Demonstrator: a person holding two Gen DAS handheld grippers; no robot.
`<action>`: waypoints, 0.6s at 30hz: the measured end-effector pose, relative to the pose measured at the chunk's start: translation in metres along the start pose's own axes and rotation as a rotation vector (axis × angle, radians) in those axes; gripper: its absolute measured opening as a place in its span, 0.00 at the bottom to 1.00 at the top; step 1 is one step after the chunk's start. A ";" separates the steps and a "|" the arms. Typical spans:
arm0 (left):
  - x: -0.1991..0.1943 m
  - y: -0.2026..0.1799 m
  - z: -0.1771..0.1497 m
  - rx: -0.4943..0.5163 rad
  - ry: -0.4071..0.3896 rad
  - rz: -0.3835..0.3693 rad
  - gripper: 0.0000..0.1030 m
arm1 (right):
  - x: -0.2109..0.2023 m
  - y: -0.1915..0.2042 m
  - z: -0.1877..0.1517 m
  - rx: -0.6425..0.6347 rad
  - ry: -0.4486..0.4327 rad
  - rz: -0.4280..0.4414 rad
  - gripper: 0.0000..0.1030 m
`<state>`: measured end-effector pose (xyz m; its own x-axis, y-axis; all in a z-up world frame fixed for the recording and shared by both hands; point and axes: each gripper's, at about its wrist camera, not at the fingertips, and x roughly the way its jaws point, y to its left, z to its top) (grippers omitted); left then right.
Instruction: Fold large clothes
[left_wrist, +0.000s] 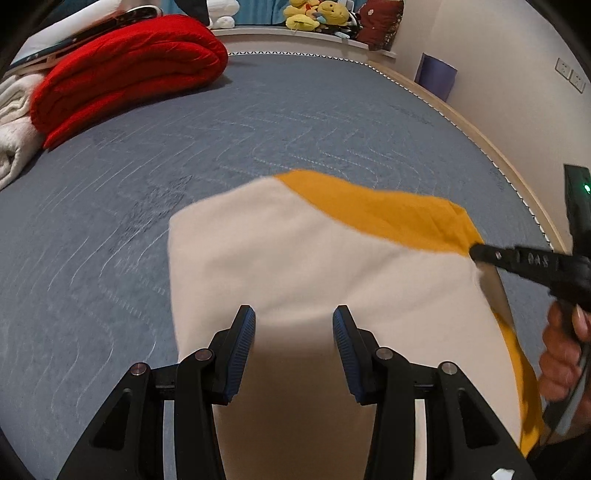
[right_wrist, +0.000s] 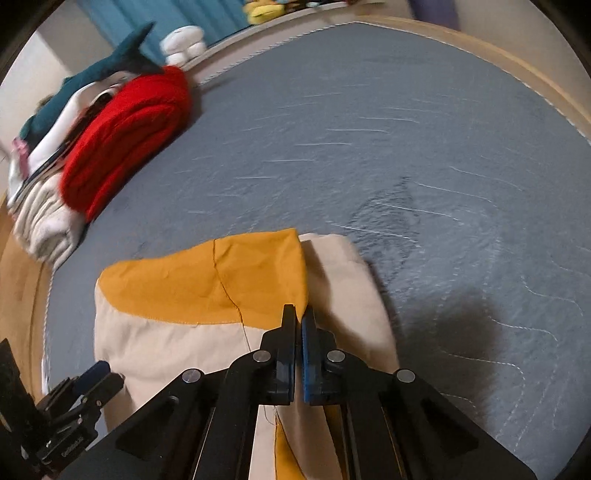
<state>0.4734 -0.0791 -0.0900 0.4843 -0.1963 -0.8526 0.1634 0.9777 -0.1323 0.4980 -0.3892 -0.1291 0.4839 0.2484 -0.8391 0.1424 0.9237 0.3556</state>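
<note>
The cream and mustard garment (left_wrist: 314, 266) lies on the grey-blue bed cover (left_wrist: 258, 122), under and ahead of both sets of fingers; the left gripper (left_wrist: 293, 321) hovers with its fingers (left_wrist: 243, 332) apart and nothing pressed between them, cream cloth beneath the gap; the right gripper (right_wrist: 299, 314) has its fingers together, pinched on the garment's mustard edge at their tips; a red folded blanket (left_wrist: 129, 74) sits far ahead to the left.
</note>
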 end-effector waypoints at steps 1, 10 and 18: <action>0.004 0.001 0.002 0.001 -0.002 0.000 0.40 | 0.003 0.000 0.001 -0.005 0.005 -0.018 0.02; 0.034 0.008 0.028 0.008 -0.028 -0.031 0.40 | 0.036 0.010 0.005 -0.072 0.050 -0.131 0.02; 0.060 0.022 0.043 -0.074 0.033 -0.031 0.38 | 0.053 0.009 0.007 -0.093 0.063 -0.157 0.03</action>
<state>0.5432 -0.0729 -0.1225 0.4507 -0.2253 -0.8638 0.1134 0.9742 -0.1949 0.5309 -0.3694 -0.1680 0.4068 0.1137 -0.9064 0.1302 0.9749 0.1807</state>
